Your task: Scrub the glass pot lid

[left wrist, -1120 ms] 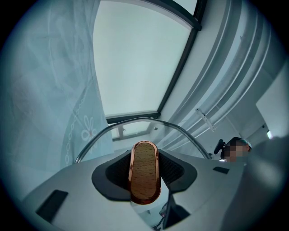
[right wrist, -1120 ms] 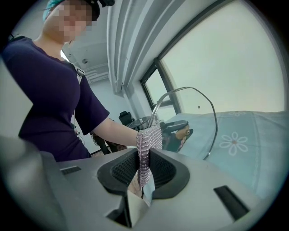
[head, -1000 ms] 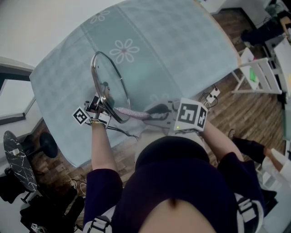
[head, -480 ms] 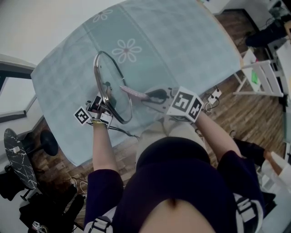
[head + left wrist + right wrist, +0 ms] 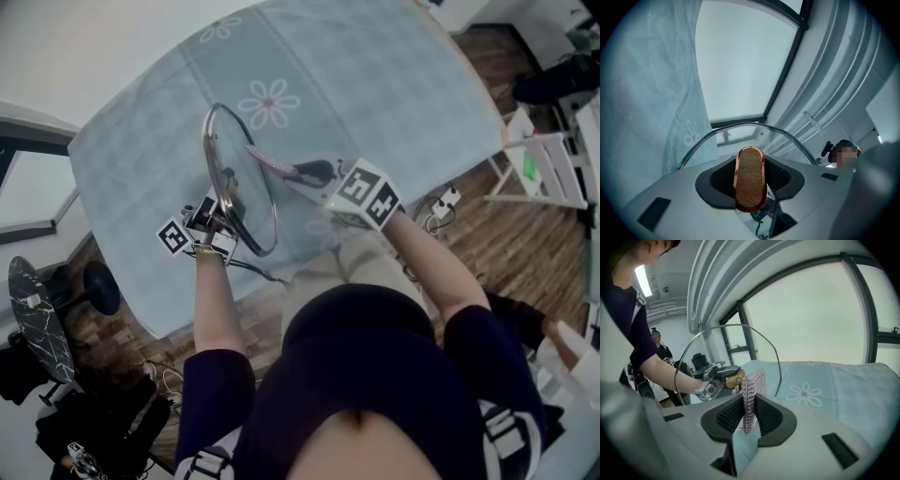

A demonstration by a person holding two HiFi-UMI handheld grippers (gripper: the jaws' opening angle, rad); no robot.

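Left tongs (image 5: 750, 185) are clamped on the oval wooden knob with the copper-coloured rim (image 5: 750, 171). That grip alone holds the round glass pot lid with the steel rim (image 5: 239, 187) up on edge in the air. The table, in its pale green checked daisy-print cloth (image 5: 375, 84), sits underneath the lid.

Right tongs (image 5: 749, 411) are pinched shut on a pinkish-purple mesh scrubbing cloth (image 5: 751, 392). The cloth sticks out past the tips toward the lid, on what looks like the face opposite the knob. From the head view its free end is right at the glass, upper half of the lid, but I honestly can't tell if it's touching or just off it.

So I'd call this the very start of the scrubbing: cloth lined up with the lid, no sign of much rubbing done.

The next move needs the flat of the mesh pressed onto the glass and worked across it. The knob side has to brace against that push, since a lid held only by its knob will want to swing away. I'd also keep the hard tips off the glass so only the cloth rubs.
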